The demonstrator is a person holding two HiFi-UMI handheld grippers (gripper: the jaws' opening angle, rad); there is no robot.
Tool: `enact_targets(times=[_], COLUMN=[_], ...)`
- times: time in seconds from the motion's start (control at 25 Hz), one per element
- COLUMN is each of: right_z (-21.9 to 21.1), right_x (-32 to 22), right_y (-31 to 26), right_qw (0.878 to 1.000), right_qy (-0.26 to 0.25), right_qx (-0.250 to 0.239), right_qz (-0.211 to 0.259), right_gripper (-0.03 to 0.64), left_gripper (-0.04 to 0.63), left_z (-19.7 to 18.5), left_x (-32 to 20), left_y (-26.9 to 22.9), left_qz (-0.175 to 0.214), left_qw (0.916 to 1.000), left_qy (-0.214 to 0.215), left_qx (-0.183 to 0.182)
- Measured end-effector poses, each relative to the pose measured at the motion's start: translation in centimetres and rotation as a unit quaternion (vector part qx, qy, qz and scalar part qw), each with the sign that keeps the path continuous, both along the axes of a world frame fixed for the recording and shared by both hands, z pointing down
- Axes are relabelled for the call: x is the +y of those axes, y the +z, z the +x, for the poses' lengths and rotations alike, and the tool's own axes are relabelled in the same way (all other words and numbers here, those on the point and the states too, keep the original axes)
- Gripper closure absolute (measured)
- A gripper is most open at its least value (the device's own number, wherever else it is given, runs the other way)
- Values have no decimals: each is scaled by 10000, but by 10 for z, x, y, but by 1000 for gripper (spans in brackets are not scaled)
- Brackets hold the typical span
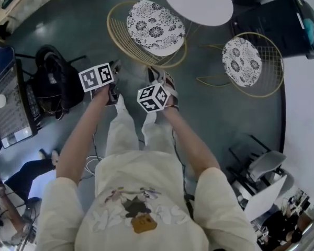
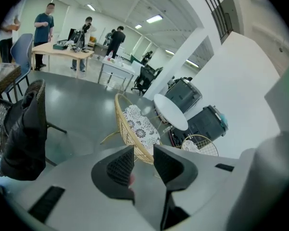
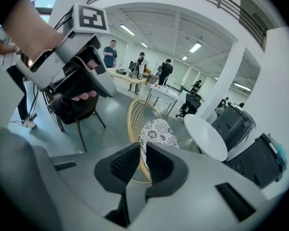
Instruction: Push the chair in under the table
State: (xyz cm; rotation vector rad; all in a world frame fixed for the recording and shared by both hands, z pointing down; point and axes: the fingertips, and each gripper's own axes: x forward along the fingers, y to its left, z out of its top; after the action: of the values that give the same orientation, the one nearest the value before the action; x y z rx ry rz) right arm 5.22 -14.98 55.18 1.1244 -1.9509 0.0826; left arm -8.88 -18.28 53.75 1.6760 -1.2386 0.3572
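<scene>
On the floor [image 1: 220, 114] at the round table's [image 1: 198, 1] near edge, the wire chair [image 1: 152, 33] faces the table. Its back stands just beyond the fingertips, untouched. The left gripper [image 2: 143, 160] gapes wide and the right gripper [image 3: 142, 160] is narrowly parted, both empty.

This was an open-plan office-lab: strip lights [image 2: 154, 19] overhead, people [image 2: 43, 25] standing round a cluttered desk [image 2: 62, 50], a swivel chair [image 2: 145, 77] nearby.

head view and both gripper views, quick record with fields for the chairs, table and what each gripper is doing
near chair: gold wire frame, patterned cushion, ahead of both grippers, seat mostly out from under the table
table: round, white, beyond the near chair
second chair: same kind, right of the table in the head view
left gripper: jaws apart, empty, not touching the near chair
right gripper: jaws a narrow gap apart, empty, not touching the near chair
</scene>
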Motion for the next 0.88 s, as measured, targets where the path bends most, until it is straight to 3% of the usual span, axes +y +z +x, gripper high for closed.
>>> enact_targets(times=[0.36, 0.64, 0.88], right_z=[5, 4, 10], right_x=[36, 68, 90], right_y=[-75, -129, -165], right_qw=[9913, 9776, 9676], right_qy=[302, 378, 458], right_qx=[-1279, -2068, -2474], right_qz=[-74, -70, -201], right_gripper=[588, 592, 594], left_gripper=[522, 584, 586], left_z=[24, 56, 86], left_x=[54, 97, 126], left_y=[-79, -124, -159], left_qz=[1038, 1318, 1610], left_qw=[9920, 9857, 9792], left_qy=[192, 361, 486], left_qx=[-691, -984, -1136])
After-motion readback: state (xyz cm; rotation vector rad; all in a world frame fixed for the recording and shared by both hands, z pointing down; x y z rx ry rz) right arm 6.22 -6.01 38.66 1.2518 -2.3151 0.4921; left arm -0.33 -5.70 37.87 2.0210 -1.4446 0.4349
